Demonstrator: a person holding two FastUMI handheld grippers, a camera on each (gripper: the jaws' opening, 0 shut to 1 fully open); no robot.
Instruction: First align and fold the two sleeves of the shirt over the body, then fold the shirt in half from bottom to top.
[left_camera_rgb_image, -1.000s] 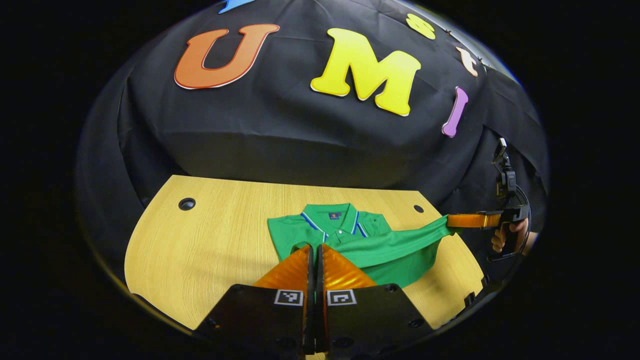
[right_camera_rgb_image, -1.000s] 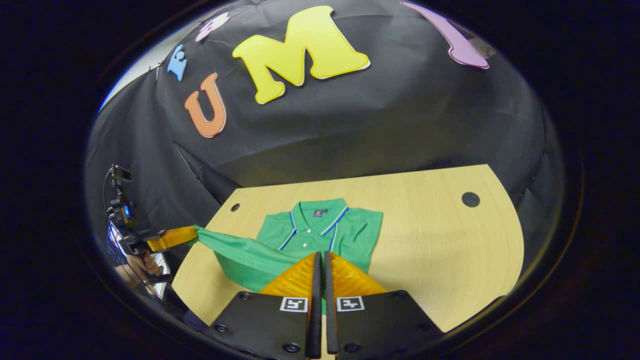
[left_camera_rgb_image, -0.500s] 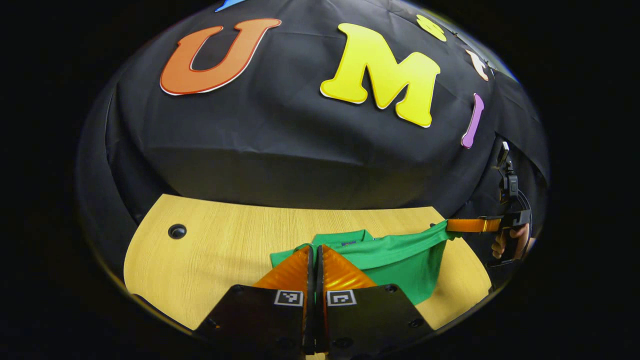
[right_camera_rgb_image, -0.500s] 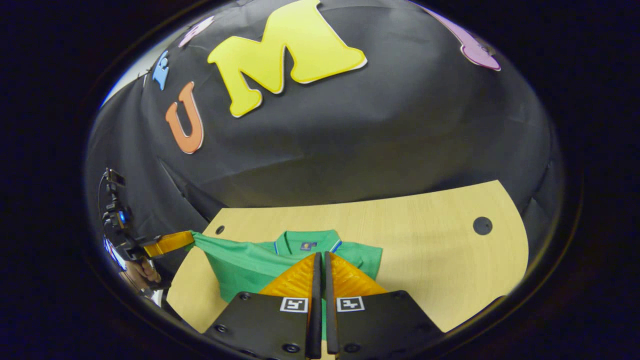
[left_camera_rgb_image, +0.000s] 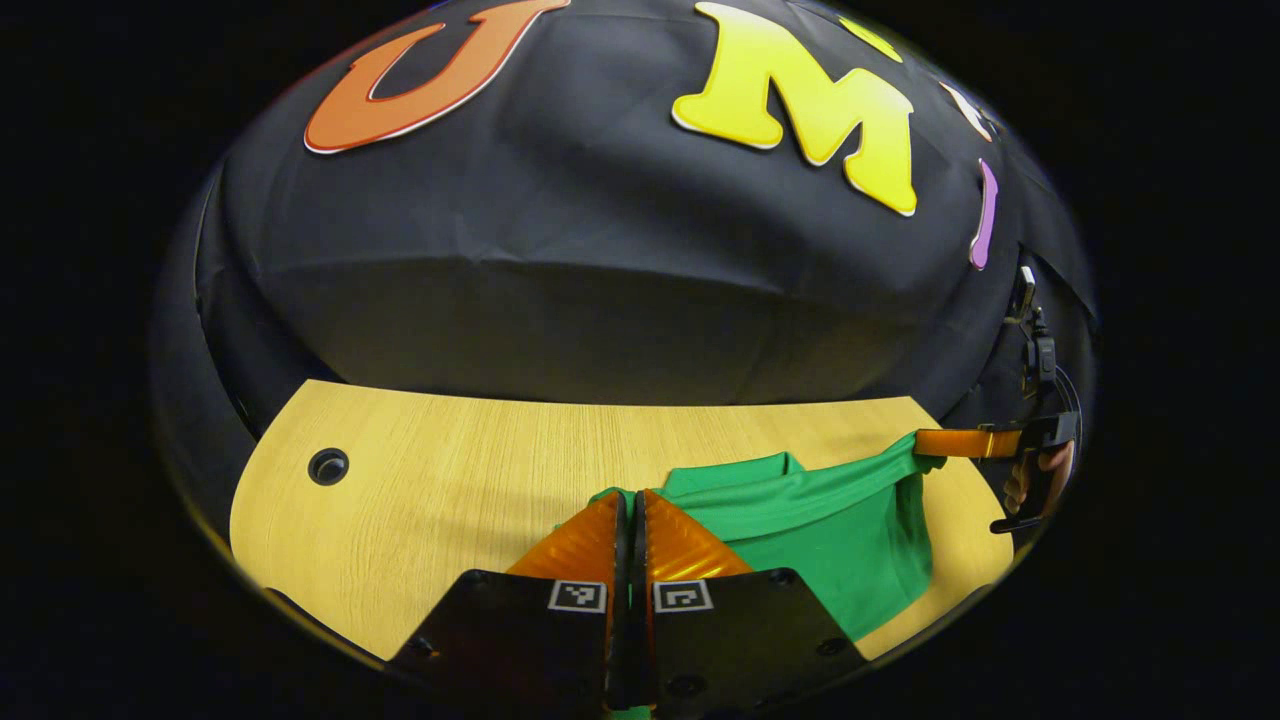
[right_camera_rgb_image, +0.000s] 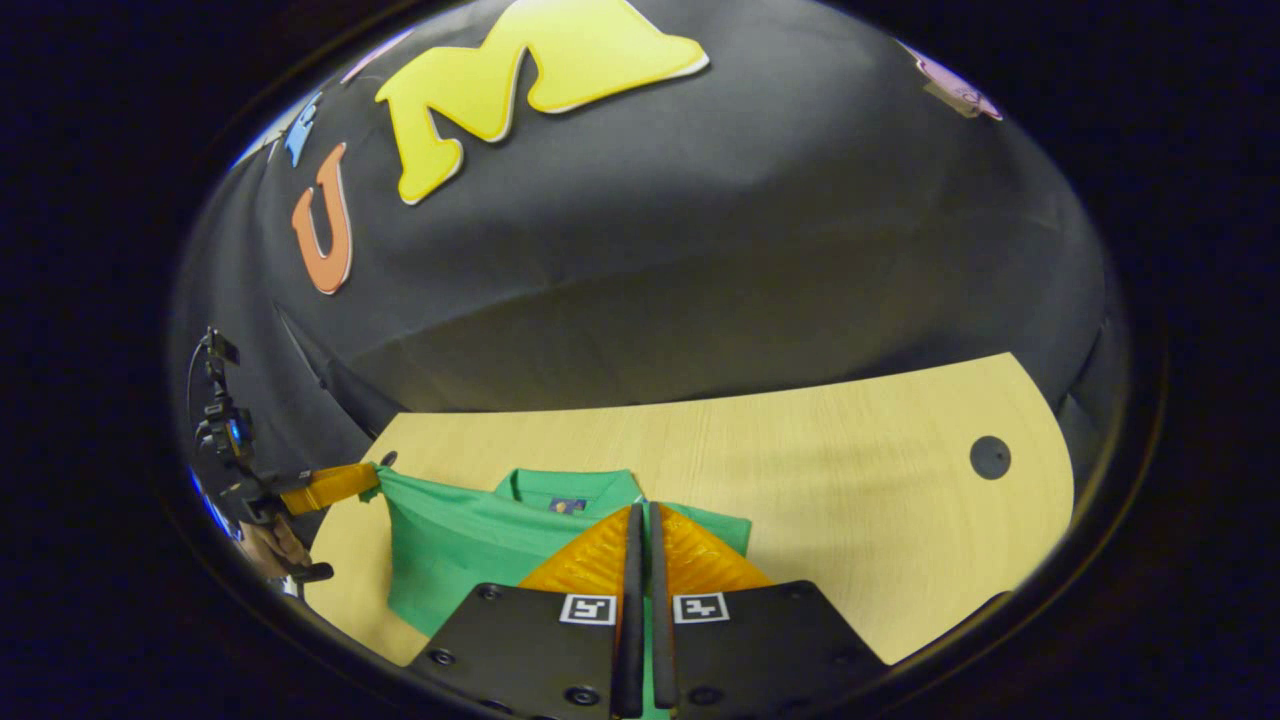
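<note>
A green polo shirt (left_camera_rgb_image: 830, 545) lies on the wooden table (left_camera_rgb_image: 450, 470), its bottom hem lifted and stretched taut between both grippers. My left gripper (left_camera_rgb_image: 630, 497) is shut on one hem corner; green cloth shows between its fingers. The right gripper (left_camera_rgb_image: 922, 443), held by a hand (left_camera_rgb_image: 1040, 480), pinches the other corner at the table's right edge. In the right gripper view, my right gripper (right_camera_rgb_image: 642, 508) is shut on the shirt (right_camera_rgb_image: 450, 535), and the left gripper (right_camera_rgb_image: 372, 480) holds the far corner. The collar (right_camera_rgb_image: 570, 490) peeks out above the raised hem.
The table (right_camera_rgb_image: 850, 480) has a round cable hole (left_camera_rgb_image: 327, 466) at its far left and another hole (right_camera_rgb_image: 989, 457) at its far right. The black cloth wall rises right behind the table's back edge.
Both grippers carried the hem forward over the shirt toward the collar. The buttoned front and most of the collar are now covered by the raised cloth.
</note>
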